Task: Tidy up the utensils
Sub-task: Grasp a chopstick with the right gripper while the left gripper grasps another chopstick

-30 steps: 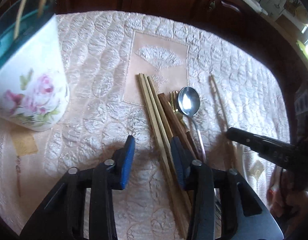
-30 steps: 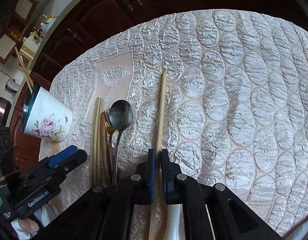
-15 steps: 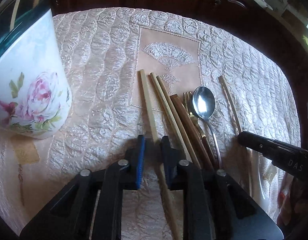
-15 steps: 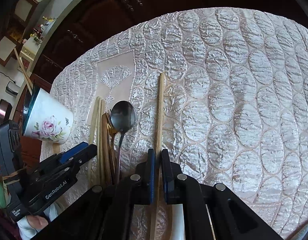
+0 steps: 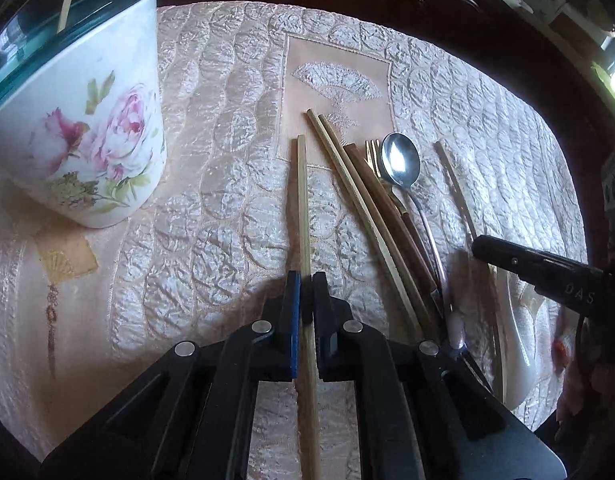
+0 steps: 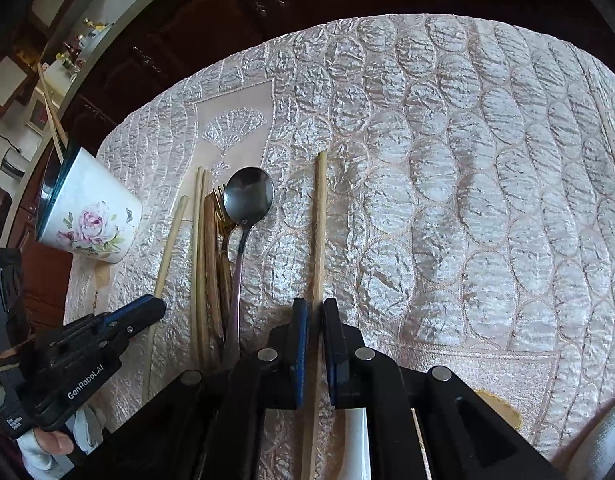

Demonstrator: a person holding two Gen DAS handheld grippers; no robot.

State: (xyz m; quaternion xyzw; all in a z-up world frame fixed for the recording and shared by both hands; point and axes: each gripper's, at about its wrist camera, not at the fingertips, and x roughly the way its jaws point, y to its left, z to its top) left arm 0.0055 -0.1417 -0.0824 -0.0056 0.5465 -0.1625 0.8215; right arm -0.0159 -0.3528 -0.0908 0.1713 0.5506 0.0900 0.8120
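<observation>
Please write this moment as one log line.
left gripper: shut on chopstick | right gripper: jaws just been opening, other chopstick between them

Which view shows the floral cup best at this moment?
The left wrist view: the cup sits large at upper left, its pink roses and teal rim clear, though the frame edge crops it. The right wrist view shows the whole cup, small and tilted by the lens, at far left, with sticks poking from it.

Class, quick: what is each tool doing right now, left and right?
Left tool: just closed on a pale chopstick.
Right tool: jaws just easing apart, another chopstick between them.
</observation>
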